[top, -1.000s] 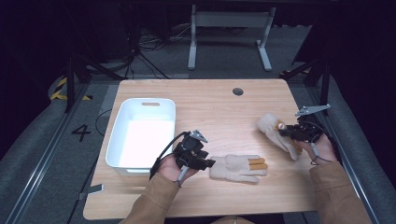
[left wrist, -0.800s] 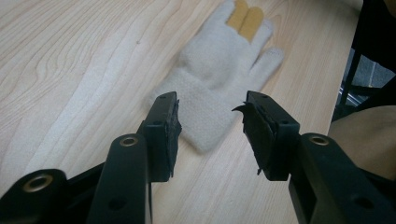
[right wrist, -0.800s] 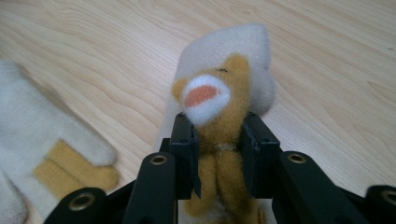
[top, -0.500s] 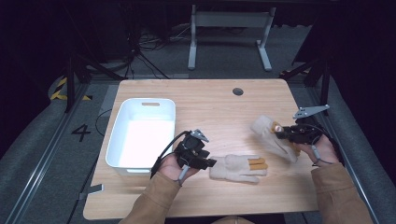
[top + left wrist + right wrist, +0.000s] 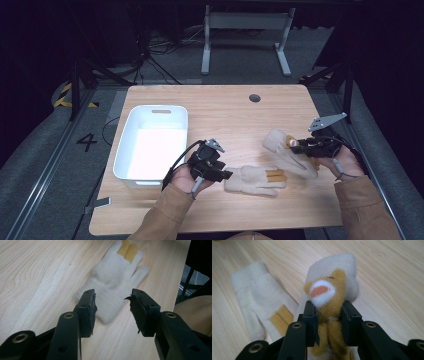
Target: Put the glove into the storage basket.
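The surface (image 5: 225,112) is seen from high above; the flat glove (image 5: 256,180) is shared, close up, by both gripper views.

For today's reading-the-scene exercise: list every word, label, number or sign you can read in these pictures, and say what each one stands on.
"4": a dark numeral on the grey floor left of the table, seen in the high view.
Yellow and black hazard stripes: a marking on that floor farther back, no words.
White bin, both gloves and the tools: no lettering can be read.
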`<action>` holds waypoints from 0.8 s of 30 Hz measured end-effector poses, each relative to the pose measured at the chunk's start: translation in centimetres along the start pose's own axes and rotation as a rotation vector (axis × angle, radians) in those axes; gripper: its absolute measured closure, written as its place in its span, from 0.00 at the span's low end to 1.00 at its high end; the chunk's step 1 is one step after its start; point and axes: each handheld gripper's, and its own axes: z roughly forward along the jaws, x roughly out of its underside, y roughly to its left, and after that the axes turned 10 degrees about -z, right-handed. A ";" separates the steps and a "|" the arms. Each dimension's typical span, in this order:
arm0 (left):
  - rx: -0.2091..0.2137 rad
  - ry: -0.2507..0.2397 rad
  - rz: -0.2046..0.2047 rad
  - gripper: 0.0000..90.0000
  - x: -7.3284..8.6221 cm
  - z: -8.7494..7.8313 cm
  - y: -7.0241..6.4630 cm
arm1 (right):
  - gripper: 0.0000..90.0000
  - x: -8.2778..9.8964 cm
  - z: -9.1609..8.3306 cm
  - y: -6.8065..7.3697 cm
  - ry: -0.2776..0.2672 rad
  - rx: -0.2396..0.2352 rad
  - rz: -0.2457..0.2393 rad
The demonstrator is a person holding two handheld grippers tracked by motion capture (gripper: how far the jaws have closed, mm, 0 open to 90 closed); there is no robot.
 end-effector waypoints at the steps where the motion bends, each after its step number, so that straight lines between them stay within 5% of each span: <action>1: -0.002 -0.001 0.000 0.62 0.0 0.0 0.0 | 0.77 -0.1 0.0 0.1 -0.001 -0.002 0.000; 24: -0.020 -0.009 -0.025 0.62 1.1 -0.7 0.2 | 0.77 -3.1 1.8 2.2 -0.058 -0.103 -0.132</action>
